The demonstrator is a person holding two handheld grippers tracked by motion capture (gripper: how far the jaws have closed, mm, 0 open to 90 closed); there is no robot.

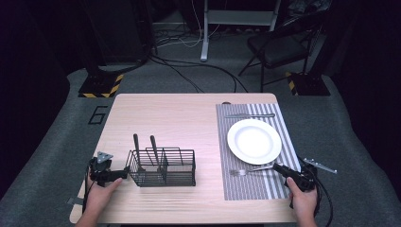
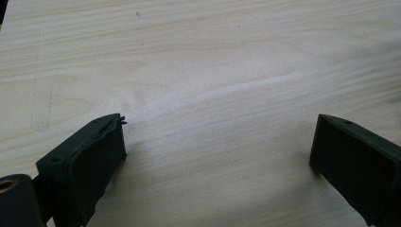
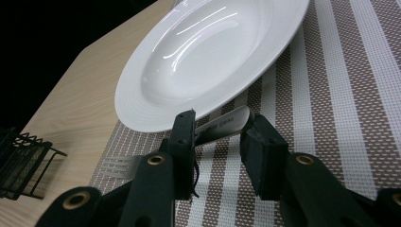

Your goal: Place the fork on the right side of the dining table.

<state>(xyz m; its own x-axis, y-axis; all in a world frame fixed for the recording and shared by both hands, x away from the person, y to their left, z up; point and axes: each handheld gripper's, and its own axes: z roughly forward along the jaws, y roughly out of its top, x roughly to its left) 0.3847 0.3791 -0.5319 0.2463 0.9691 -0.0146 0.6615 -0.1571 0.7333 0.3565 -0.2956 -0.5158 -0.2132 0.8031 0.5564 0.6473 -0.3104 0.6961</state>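
Right gripper view, lower centre: right gripper (image 3: 217,142), jaws parted astride fork (image 3: 222,125) handle, unclenched, beside plate (image 3: 156,101). Left gripper (image 2: 215,156): spread over bare table (image 2: 213,56). Risk: closing skewed, handle knocks plate rim.

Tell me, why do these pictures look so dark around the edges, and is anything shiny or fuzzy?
High view: the lit table stands in a dim room. Right gripper view: bright glare streaks on the white plate; the near fingers look soft. Left gripper view: even light on wood, faint shadows by the fingers.
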